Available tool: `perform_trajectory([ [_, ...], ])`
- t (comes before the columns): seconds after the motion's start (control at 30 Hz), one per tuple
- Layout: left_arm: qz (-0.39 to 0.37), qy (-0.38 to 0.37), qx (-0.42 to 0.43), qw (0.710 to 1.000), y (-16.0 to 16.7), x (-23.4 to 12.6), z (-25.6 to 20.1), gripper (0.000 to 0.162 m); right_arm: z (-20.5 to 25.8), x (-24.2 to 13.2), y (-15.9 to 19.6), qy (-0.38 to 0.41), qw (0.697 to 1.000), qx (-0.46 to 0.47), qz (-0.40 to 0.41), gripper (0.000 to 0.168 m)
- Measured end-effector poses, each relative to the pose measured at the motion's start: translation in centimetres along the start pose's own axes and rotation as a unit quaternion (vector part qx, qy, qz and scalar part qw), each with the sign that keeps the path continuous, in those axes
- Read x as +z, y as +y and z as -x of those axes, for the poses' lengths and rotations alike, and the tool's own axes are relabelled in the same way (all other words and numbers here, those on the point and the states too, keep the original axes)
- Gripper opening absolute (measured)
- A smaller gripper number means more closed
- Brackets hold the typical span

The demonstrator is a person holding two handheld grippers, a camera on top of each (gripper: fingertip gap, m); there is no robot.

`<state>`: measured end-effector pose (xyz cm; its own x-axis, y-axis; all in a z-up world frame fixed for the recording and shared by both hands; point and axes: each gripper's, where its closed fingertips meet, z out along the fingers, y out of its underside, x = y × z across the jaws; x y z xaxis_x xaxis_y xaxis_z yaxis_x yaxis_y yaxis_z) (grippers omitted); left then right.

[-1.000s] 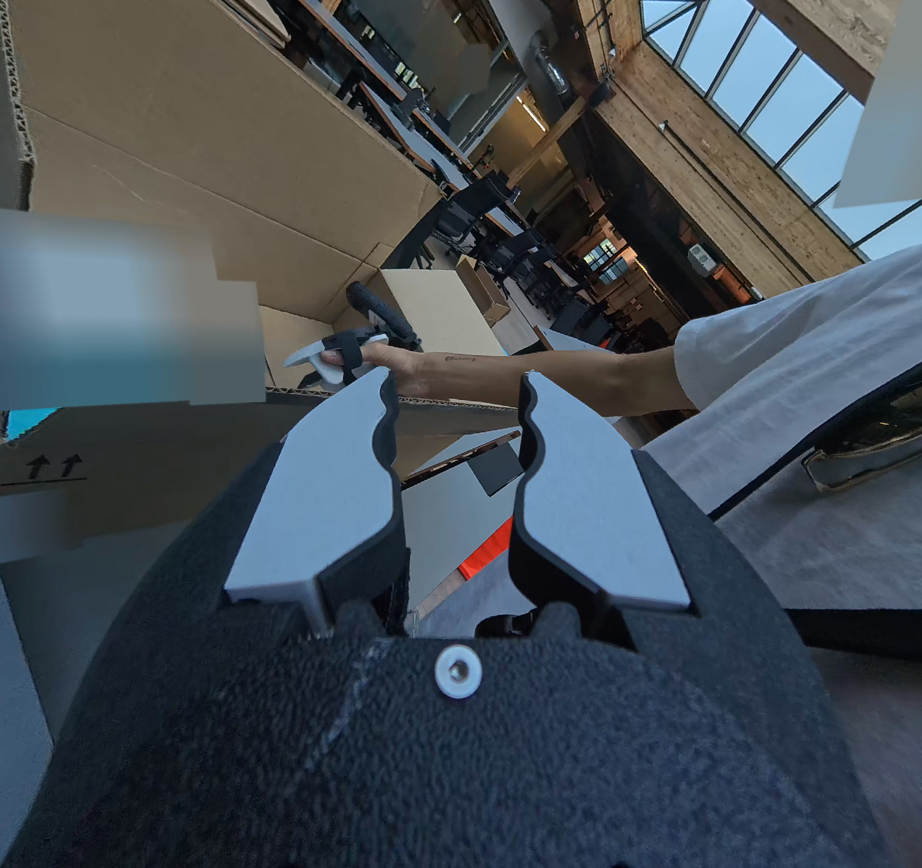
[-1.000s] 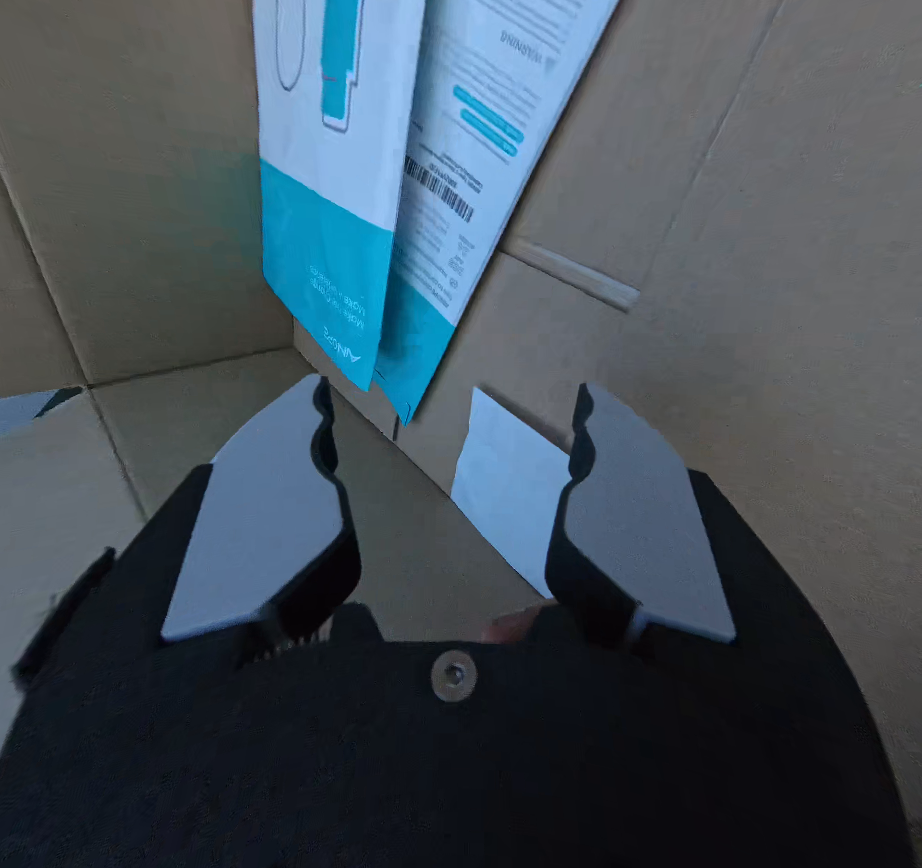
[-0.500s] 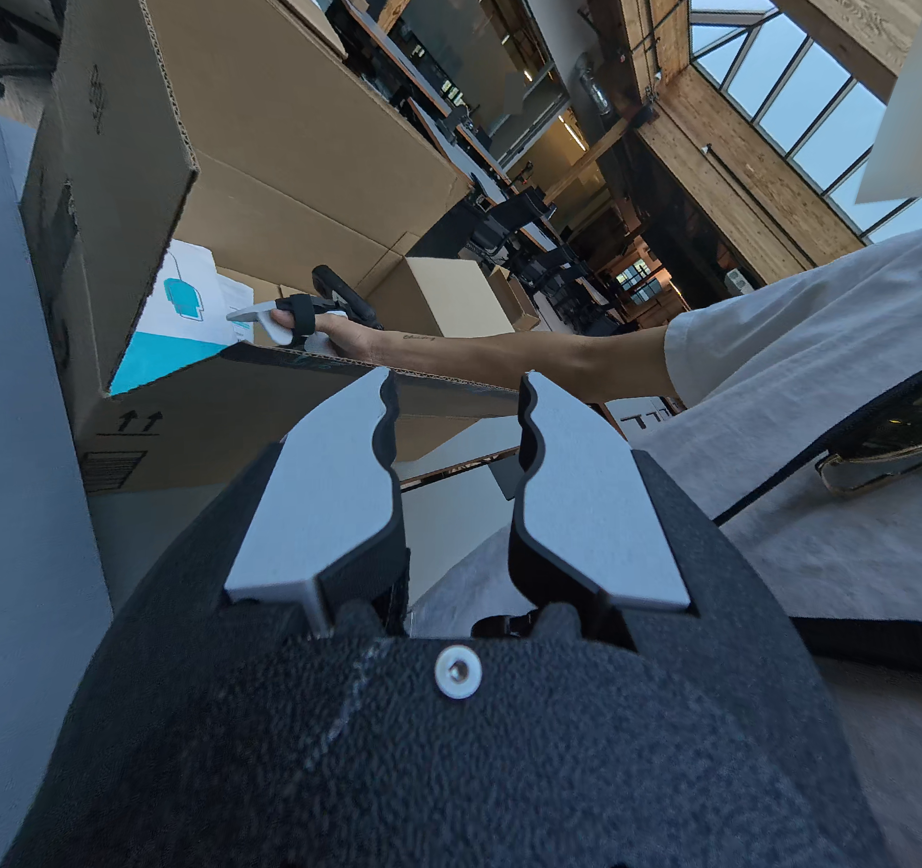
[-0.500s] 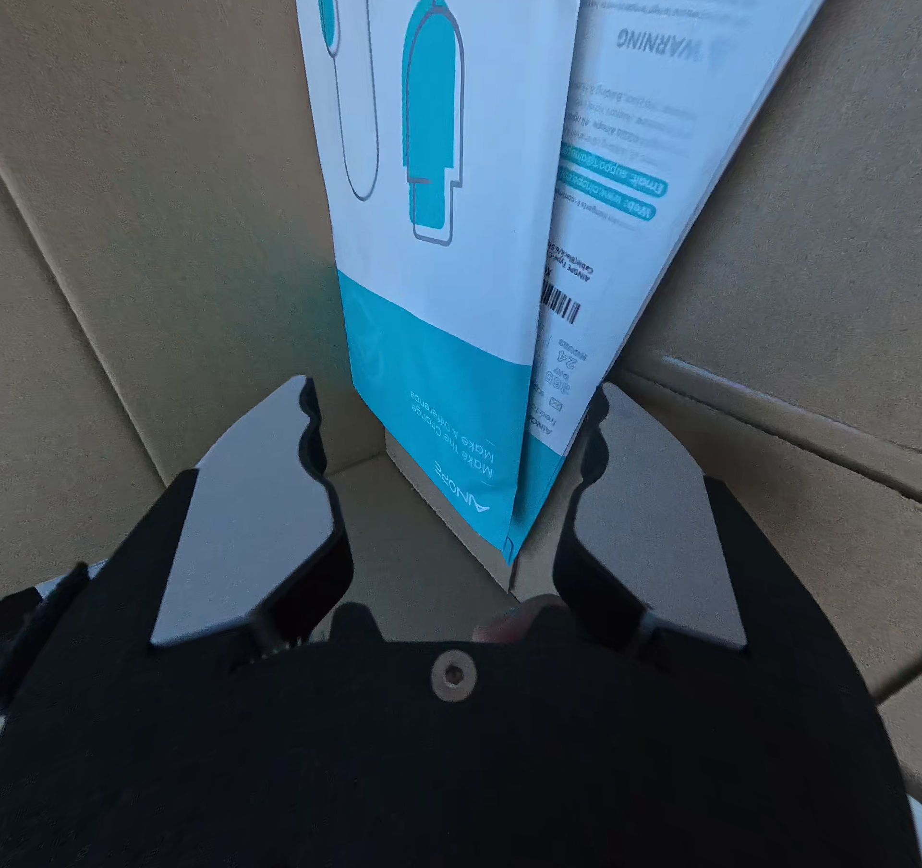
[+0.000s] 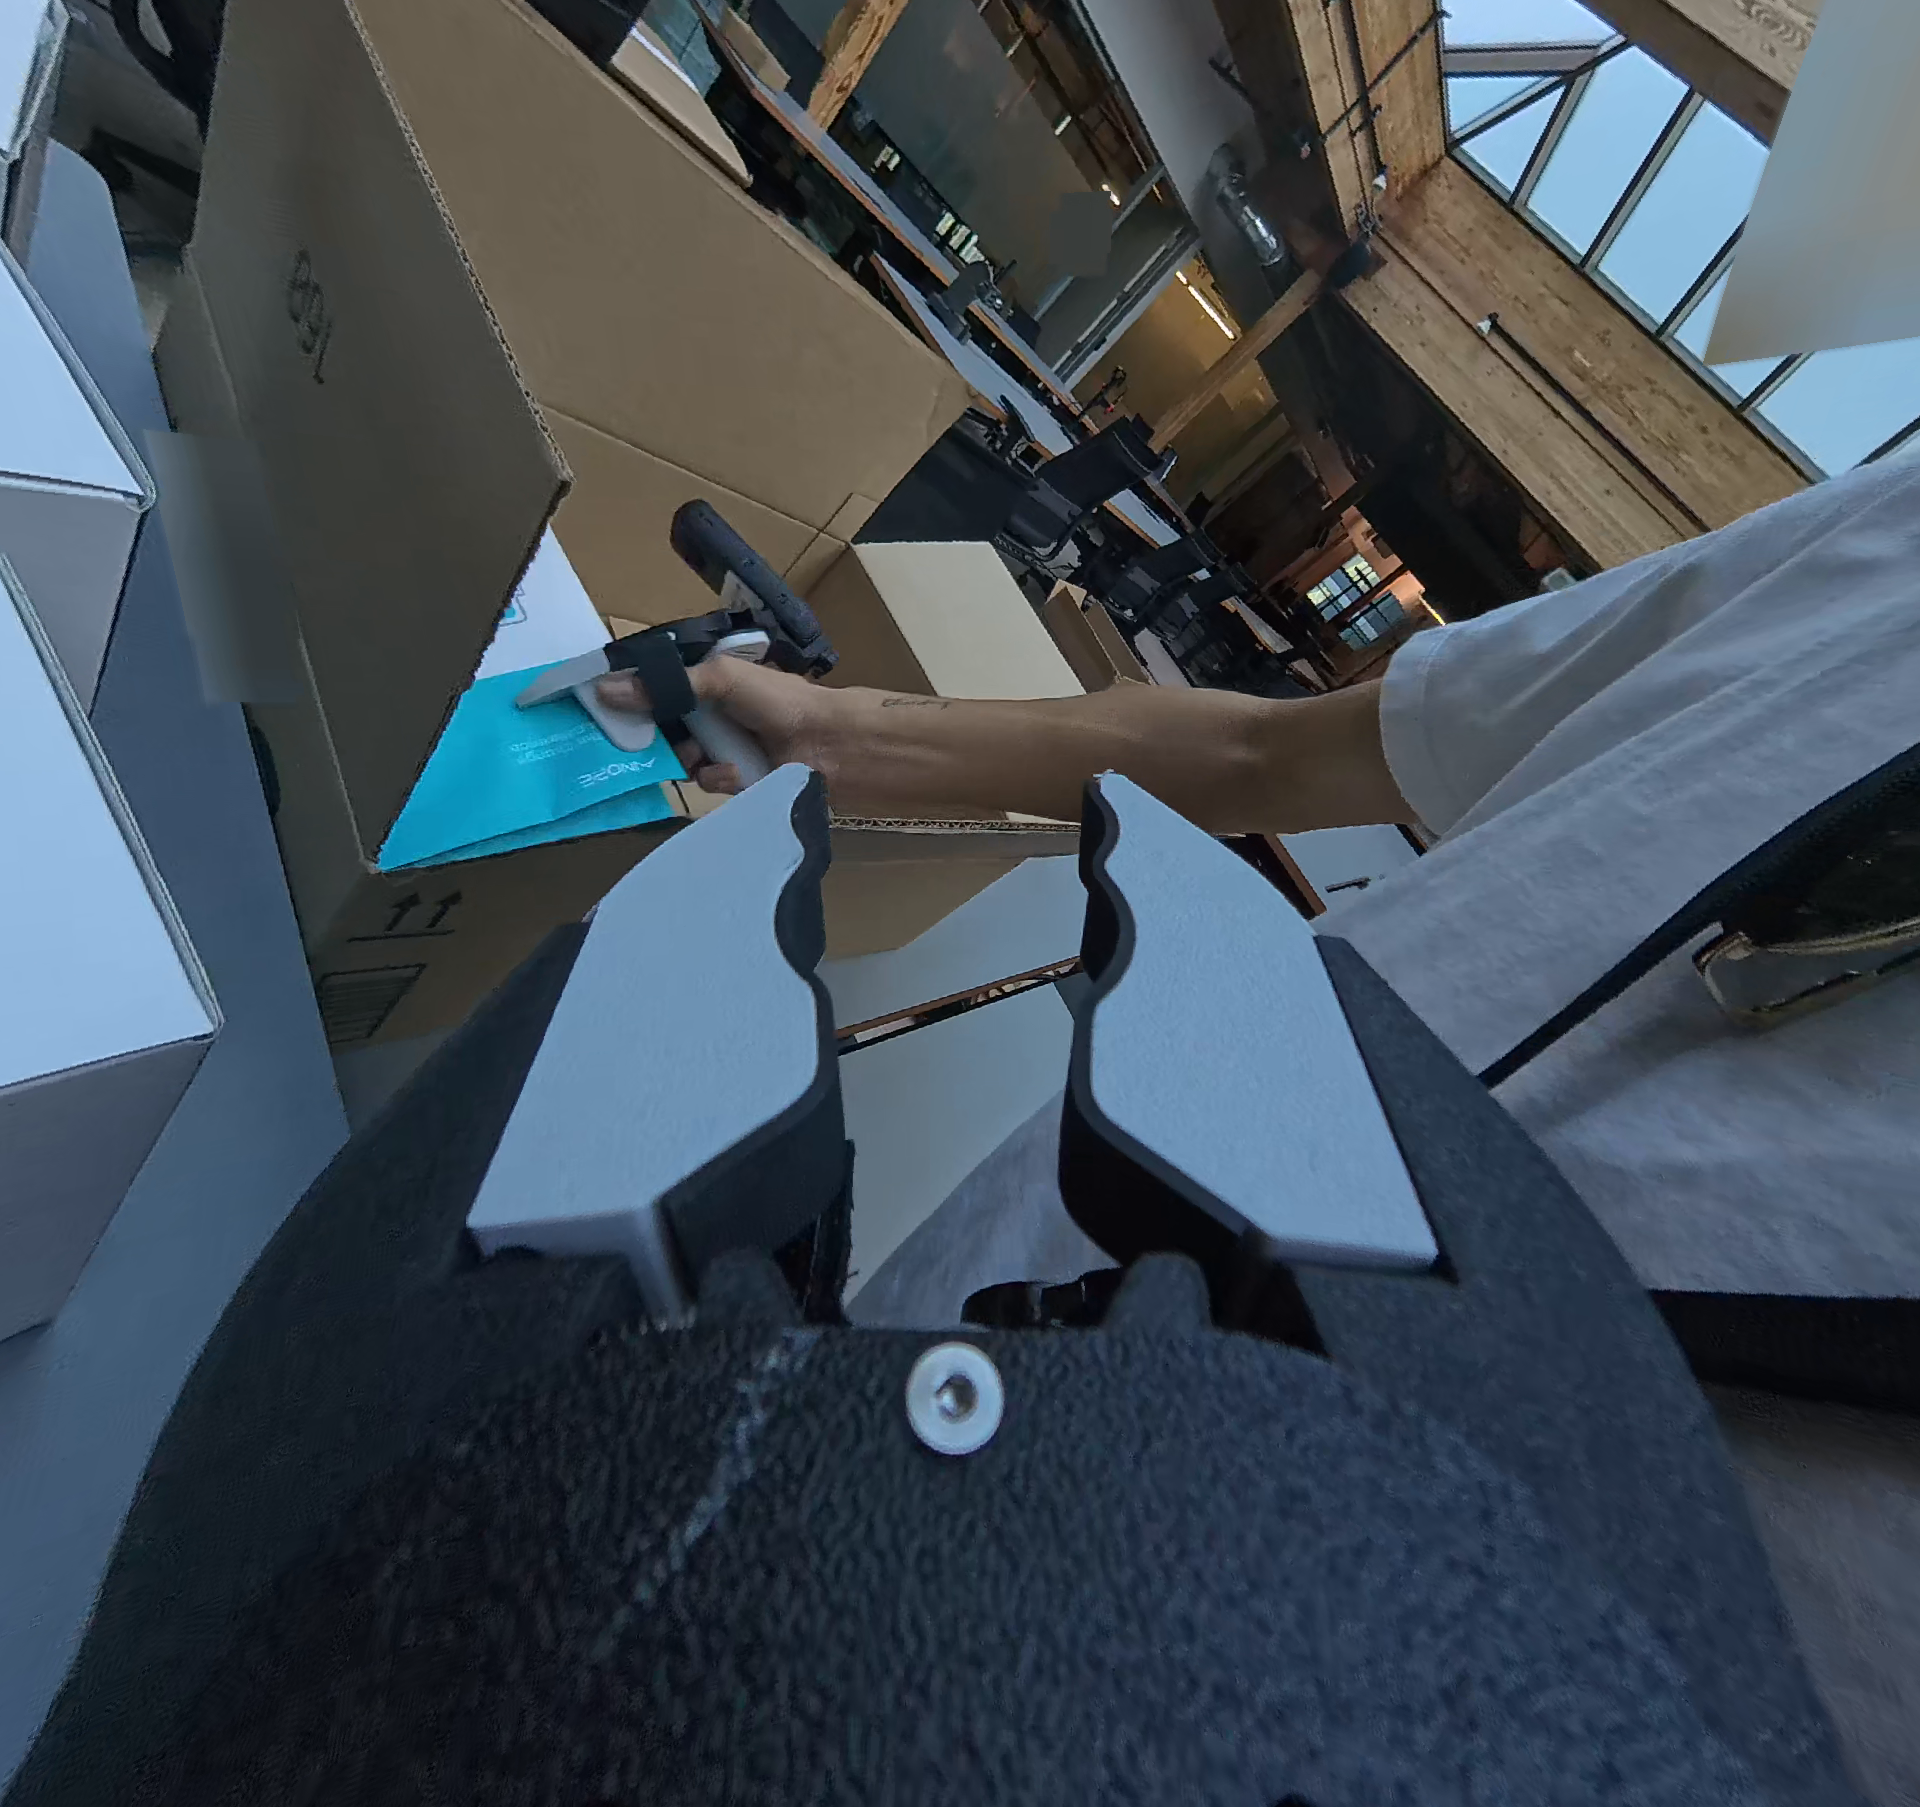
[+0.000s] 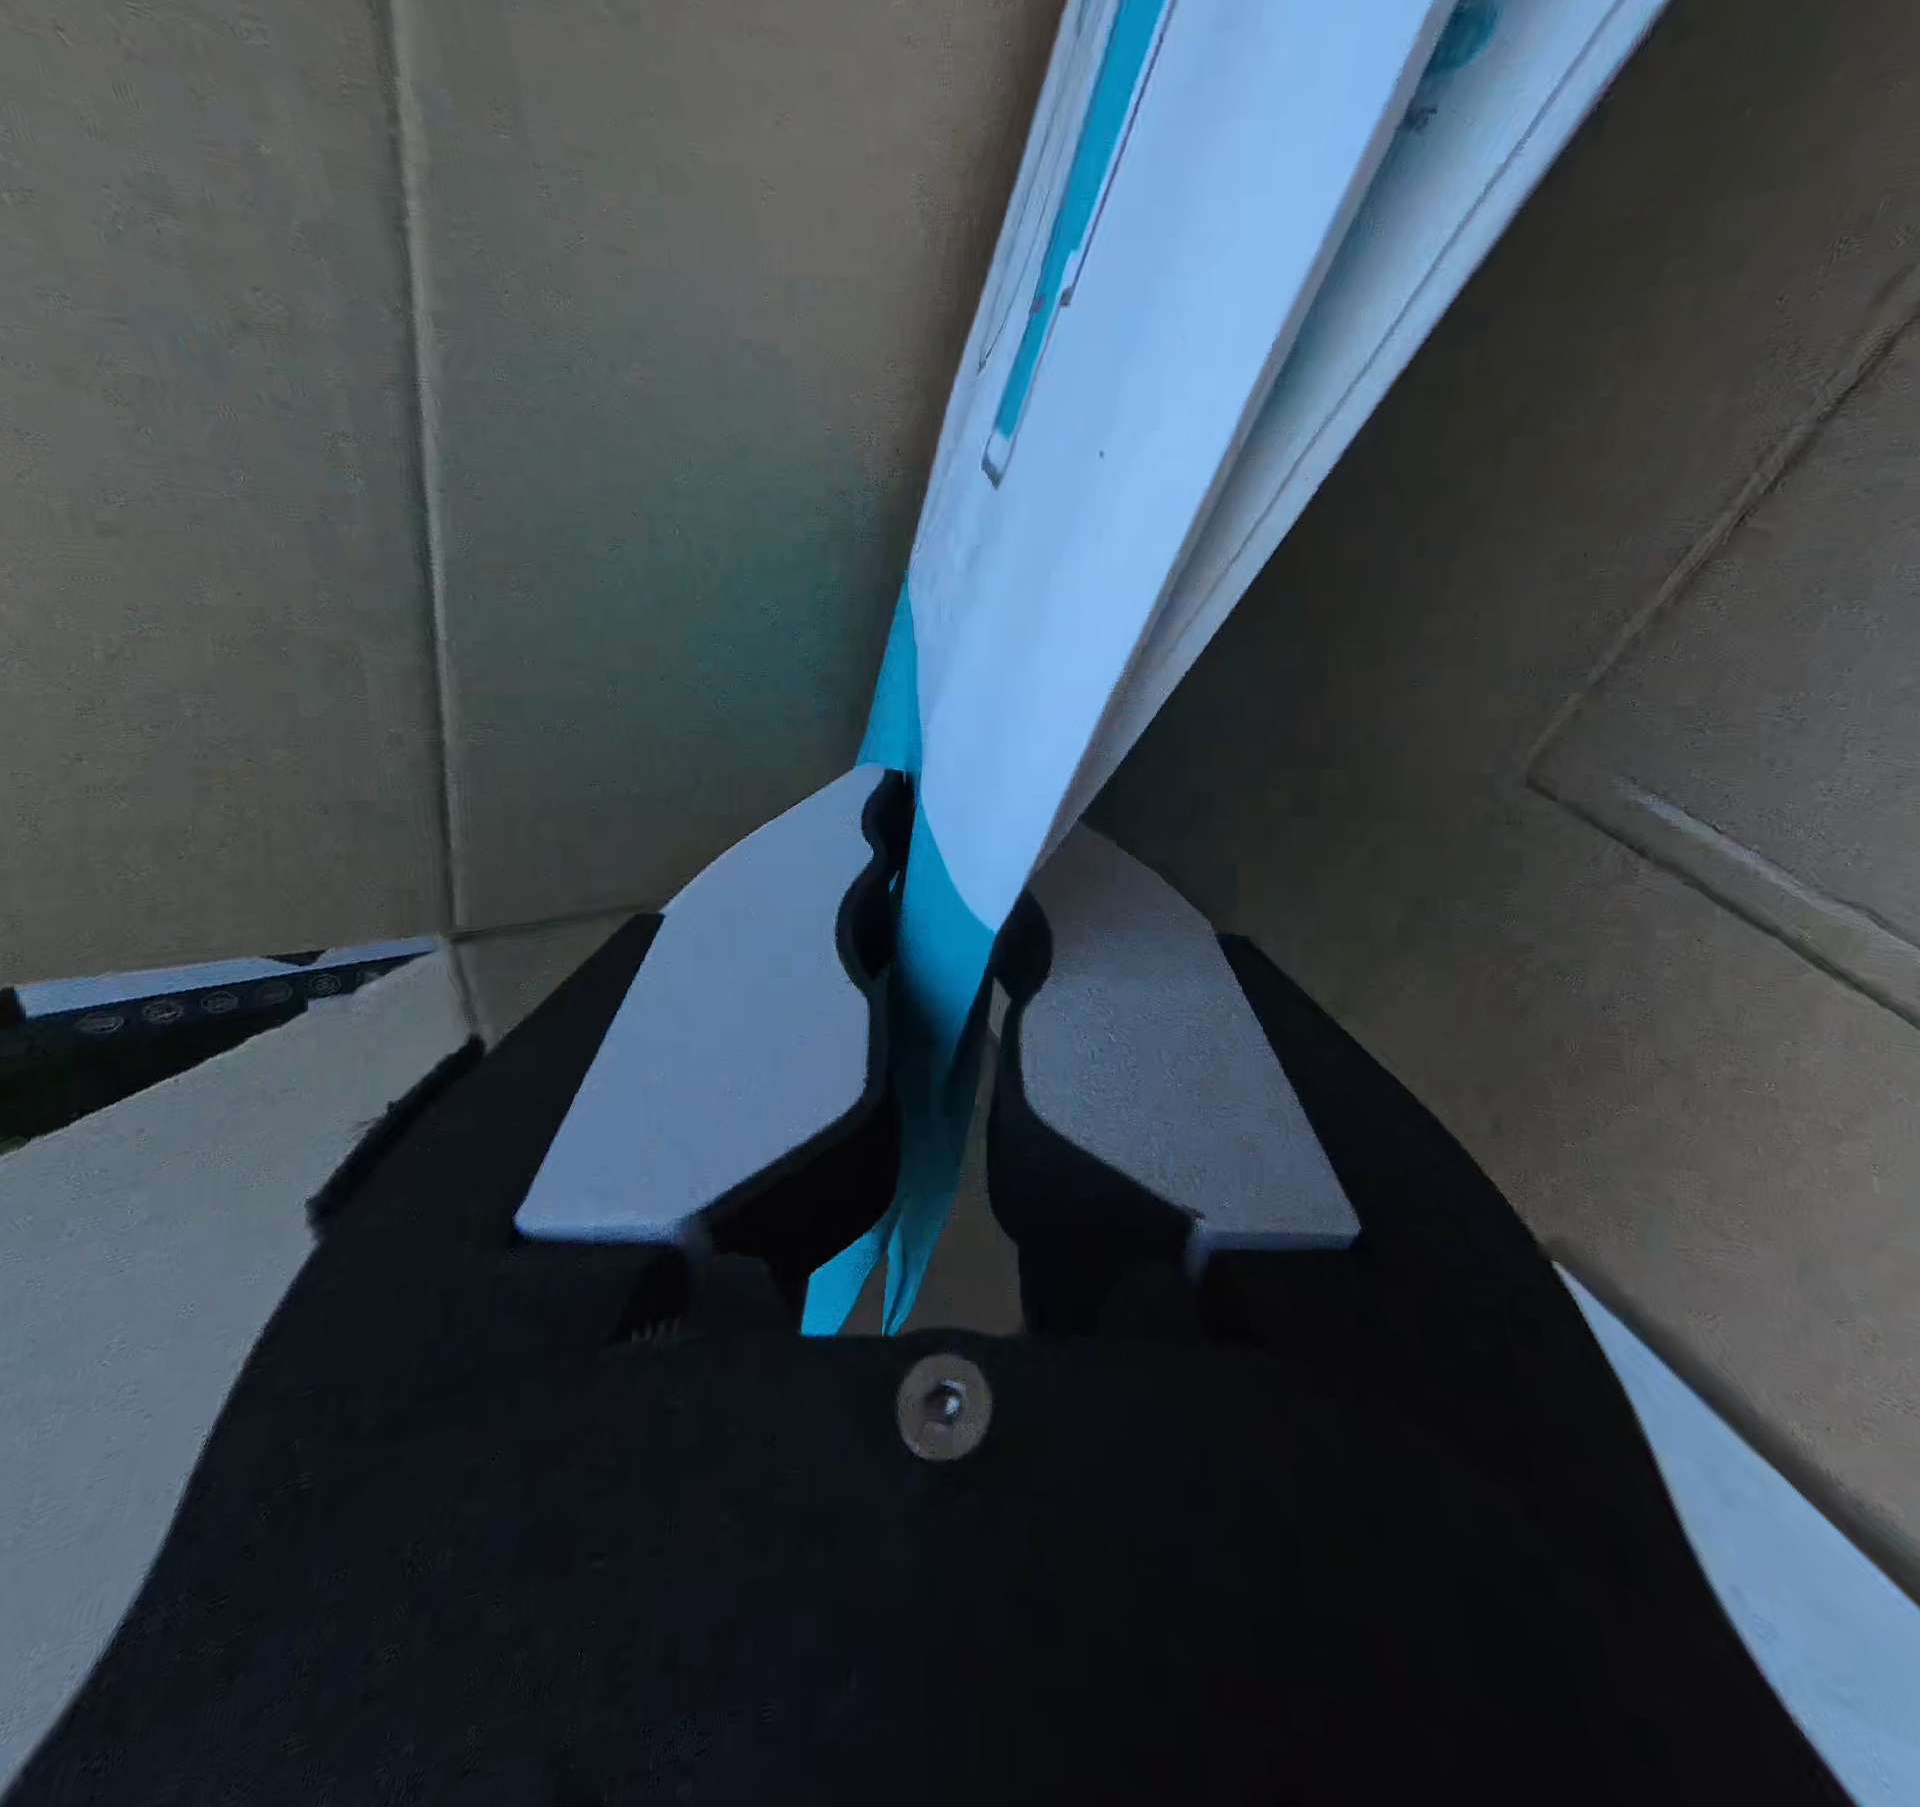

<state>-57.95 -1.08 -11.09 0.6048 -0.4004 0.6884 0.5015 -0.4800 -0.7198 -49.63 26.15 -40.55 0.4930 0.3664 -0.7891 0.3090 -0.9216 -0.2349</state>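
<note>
Teal-and-white flat packets (image 6: 1049, 552) stand on edge inside a brown cardboard box (image 6: 416, 407), leaning toward its right wall. The right tongs (image 6: 951, 874) are pinching the teal lower end of the front packet, which runs down between the two grey fingers (image 6: 727, 1030) to the black body; a second white packet sits just behind it, against the right finger. The box's floor and side walls surround the tongs on all sides.

In the left wrist view, the same box (image 5: 436, 323) rests on a pale bench (image 5: 894, 988) with its flaps up, and the packets (image 5: 540, 760) show at its open corner. A bare forearm (image 5: 1091, 749) reaches into the box, the hand gripping the right tongs' handle. The left tongs (image 5: 951, 822) are spread, hold nothing, and hang apart from the box, over light fabric (image 5: 1558, 822). White boxes (image 5: 73, 822) stand at the left.
</note>
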Motion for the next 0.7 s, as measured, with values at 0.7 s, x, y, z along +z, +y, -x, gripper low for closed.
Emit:
perform_trajectory([
  [0.7,-0.036,0.022,0.074,0.996,-4.8,-13.8,7.4,0.045,45.1,1.9,-11.9,-0.201,0.969,-0.111,-0.089,0.021],
])
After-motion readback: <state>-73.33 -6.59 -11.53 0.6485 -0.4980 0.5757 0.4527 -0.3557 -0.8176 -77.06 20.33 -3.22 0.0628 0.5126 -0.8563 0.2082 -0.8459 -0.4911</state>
